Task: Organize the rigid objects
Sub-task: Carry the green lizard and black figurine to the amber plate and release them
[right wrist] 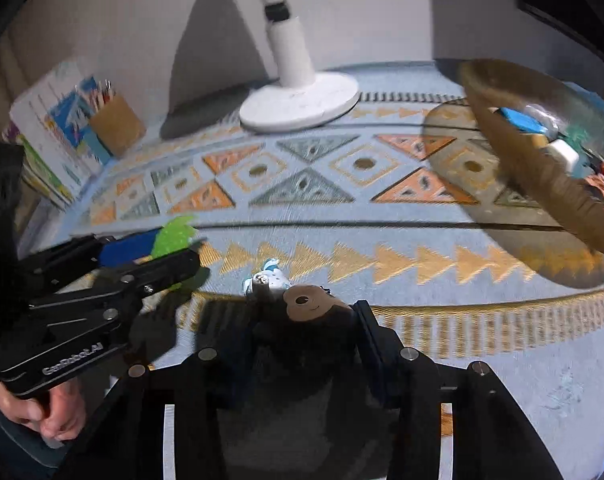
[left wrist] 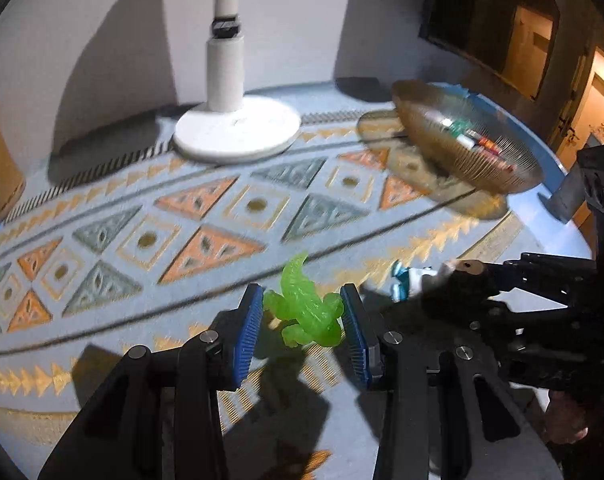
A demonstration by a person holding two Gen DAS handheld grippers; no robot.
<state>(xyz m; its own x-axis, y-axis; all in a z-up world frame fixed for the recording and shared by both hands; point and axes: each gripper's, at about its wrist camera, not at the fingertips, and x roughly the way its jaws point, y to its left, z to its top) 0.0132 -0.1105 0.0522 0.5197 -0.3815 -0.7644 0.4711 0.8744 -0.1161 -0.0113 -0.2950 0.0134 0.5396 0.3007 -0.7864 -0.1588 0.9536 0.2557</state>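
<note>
A translucent green lizard toy [left wrist: 302, 312] hangs just above the patterned cloth, and my left gripper [left wrist: 302, 332] is shut on it, blue pads [left wrist: 248, 332] against its legs. The right wrist view shows the same lizard toy [right wrist: 174, 234] in the left gripper [right wrist: 178, 246] at the left. My right gripper [right wrist: 308, 320] is shut on a dark brown animal figure [right wrist: 306, 304] with a tan face. That brown figure [left wrist: 466, 276] and the right gripper [left wrist: 486, 284] show at the right of the left wrist view. A small blue-and-white figure [right wrist: 268, 276] sits just beyond it; contact is unclear.
An amber glass bowl [left wrist: 434, 132] [right wrist: 514, 168] holding several small items stands at the back right. A white lamp base [left wrist: 238, 128] [right wrist: 298, 100] is at the back centre. A pencil cup [right wrist: 116, 124] and books [right wrist: 50, 132] are at the back left. A hand [right wrist: 50, 412] holds the left gripper.
</note>
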